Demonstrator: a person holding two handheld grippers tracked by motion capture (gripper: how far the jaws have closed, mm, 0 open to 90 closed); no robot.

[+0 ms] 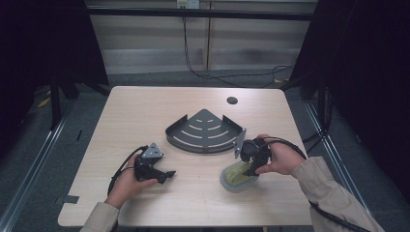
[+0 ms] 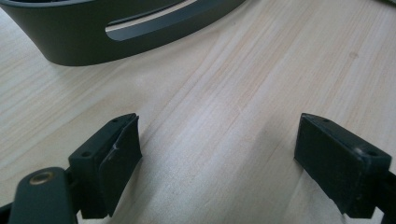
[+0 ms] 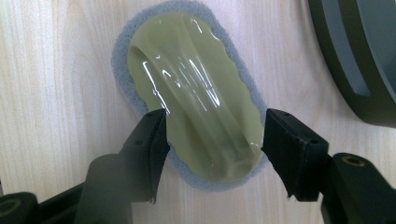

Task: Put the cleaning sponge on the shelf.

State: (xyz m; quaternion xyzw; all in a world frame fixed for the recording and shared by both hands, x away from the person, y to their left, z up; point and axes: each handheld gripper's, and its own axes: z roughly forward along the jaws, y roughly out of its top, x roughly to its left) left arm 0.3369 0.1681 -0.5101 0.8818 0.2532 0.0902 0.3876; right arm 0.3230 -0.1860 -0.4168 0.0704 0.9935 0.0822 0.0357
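Observation:
An oval scrubbing sponge (image 1: 237, 177) (image 3: 196, 98) with a grey pad and a glossy yellow-green top lies flat on the wooden table (image 1: 193, 203). My right gripper (image 1: 254, 166) (image 3: 215, 140) hovers right over its near end, jaws open and standing on either side of it. A dark grey quarter-round corner shelf (image 1: 205, 131) (image 2: 116, 28) (image 3: 364, 60) with curved slots sits mid-table. My left gripper (image 1: 167, 175) (image 2: 217, 149) rests low over bare wood to the shelf's front left, jaws wide open with nothing between them.
A round cable hole (image 1: 232, 100) is near the table's far edge. Black cables trail from both grippers and across the floor behind. Dark frames and curtains stand at both sides.

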